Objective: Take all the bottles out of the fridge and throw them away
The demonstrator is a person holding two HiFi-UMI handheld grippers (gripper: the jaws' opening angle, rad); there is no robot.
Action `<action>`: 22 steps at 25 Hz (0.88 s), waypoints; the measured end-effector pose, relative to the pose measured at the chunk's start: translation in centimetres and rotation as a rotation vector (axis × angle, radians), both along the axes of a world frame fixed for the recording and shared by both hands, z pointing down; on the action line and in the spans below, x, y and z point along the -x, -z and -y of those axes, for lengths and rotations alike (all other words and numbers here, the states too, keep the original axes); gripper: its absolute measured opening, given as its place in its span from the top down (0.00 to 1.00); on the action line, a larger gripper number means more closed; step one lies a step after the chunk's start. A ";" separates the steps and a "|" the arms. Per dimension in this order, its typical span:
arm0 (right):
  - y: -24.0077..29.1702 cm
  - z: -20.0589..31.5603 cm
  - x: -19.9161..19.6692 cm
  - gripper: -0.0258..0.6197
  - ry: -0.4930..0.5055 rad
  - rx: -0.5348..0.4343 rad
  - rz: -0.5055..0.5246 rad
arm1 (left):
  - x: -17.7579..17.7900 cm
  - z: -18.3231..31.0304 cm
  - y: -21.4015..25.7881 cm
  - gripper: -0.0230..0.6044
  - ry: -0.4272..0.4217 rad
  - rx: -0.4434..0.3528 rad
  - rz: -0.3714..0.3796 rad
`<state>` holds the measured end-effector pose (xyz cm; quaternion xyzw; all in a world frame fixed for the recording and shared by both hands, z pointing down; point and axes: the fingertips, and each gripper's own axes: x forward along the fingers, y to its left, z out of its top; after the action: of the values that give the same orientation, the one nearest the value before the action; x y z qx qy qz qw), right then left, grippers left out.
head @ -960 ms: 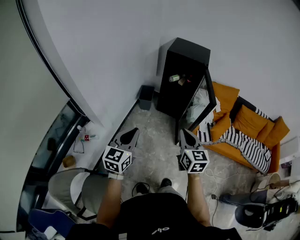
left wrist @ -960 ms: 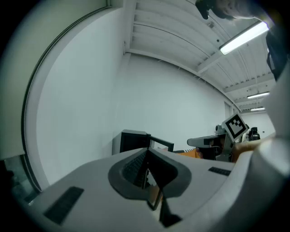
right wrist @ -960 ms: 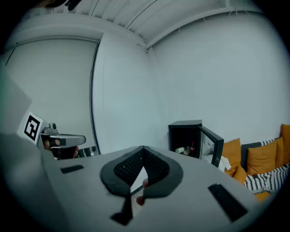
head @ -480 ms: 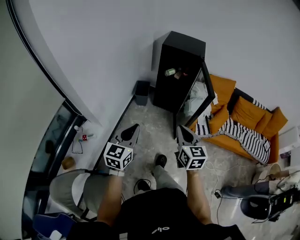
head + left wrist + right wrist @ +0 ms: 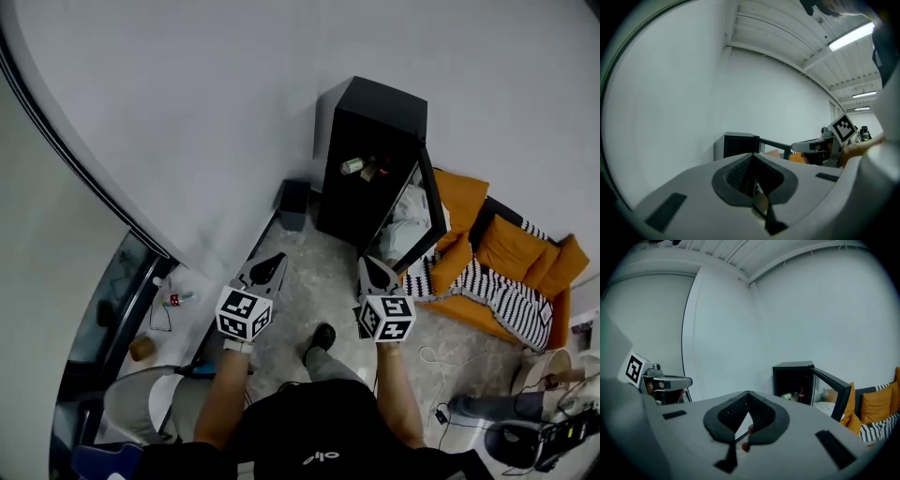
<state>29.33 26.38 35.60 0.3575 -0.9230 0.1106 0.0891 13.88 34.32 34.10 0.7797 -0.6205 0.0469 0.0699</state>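
Since a second ago my shoe [image 5: 323,336] has stepped forward. Left claw [image 5: 270,266] and right claw [image 5: 373,272] are both closed and empty; the bottles [image 5: 354,166] lie in the open fridge [image 5: 375,103], well ahead of them, slightly right.

the head view looks steeply down from above the person, taking in the floor [image 5: 319,281], the left gripper [image 5: 265,270], the right gripper [image 5: 373,272] and the fridge [image 5: 370,141] well ahead. each gripper view looks almost level along its own jaws toward that same distant fridge, and each catches the other gripper near its edge.
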 end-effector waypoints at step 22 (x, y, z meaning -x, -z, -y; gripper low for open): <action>-1.1 19.5 4.4 0.96 0.030 0.026 -0.047 | 2.6 21.1 -1.0 0.97 -0.041 0.042 0.000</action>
<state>24.98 6.84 36.70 0.3448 -0.9245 0.1129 0.1173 11.24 13.22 35.15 0.7907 -0.6031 0.0612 0.0853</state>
